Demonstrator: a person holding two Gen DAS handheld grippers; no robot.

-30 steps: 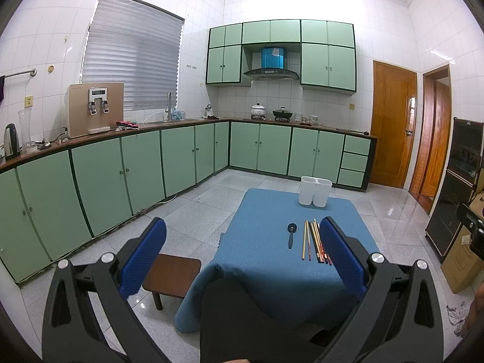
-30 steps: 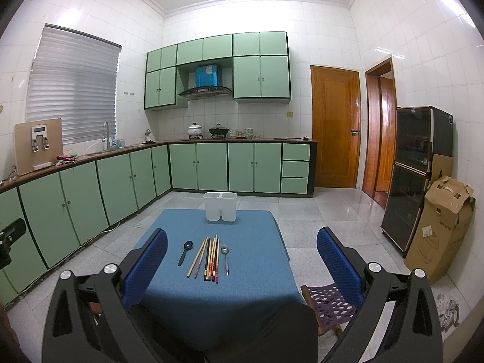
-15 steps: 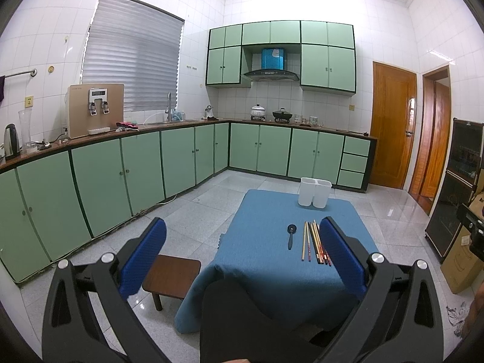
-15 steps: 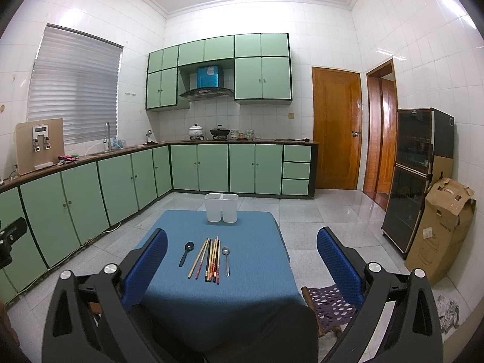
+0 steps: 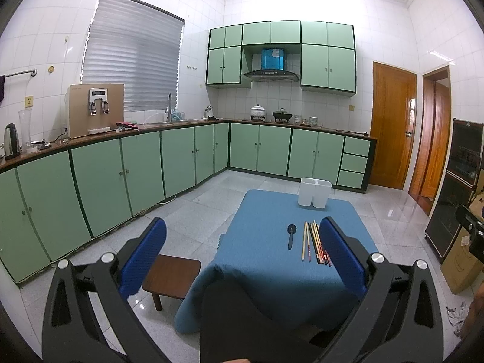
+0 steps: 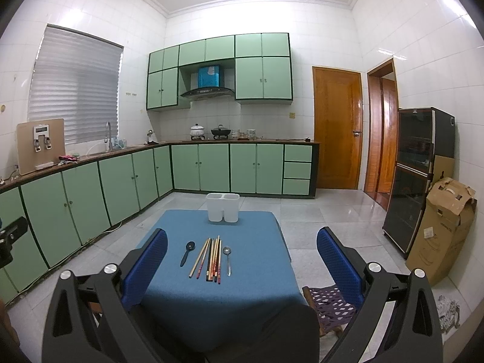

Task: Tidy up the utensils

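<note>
A low table with a blue cloth (image 6: 242, 296) holds a black spoon (image 6: 187, 252), several chopsticks (image 6: 210, 258) and a metal spoon (image 6: 227, 258) in a row. A white two-compartment holder (image 6: 223, 207) stands at its far edge. My right gripper (image 6: 242, 260) is open and empty, held above the table's near edge. My left gripper (image 5: 242, 254) is open and empty, near the table's left front corner; its view shows the black spoon (image 5: 291, 236), chopsticks (image 5: 314, 242) and holder (image 5: 314, 192).
A small brown stool (image 5: 171, 278) stands left of the table, a purple-seated stool (image 6: 329, 302) on its right. Green cabinets (image 5: 121, 175) line the left and back walls. A cardboard box (image 6: 441, 230) and a dark cabinet (image 6: 420, 175) stand at the right.
Both views have shifted very slightly; the table and utensils have not moved. Both grippers stay open.
</note>
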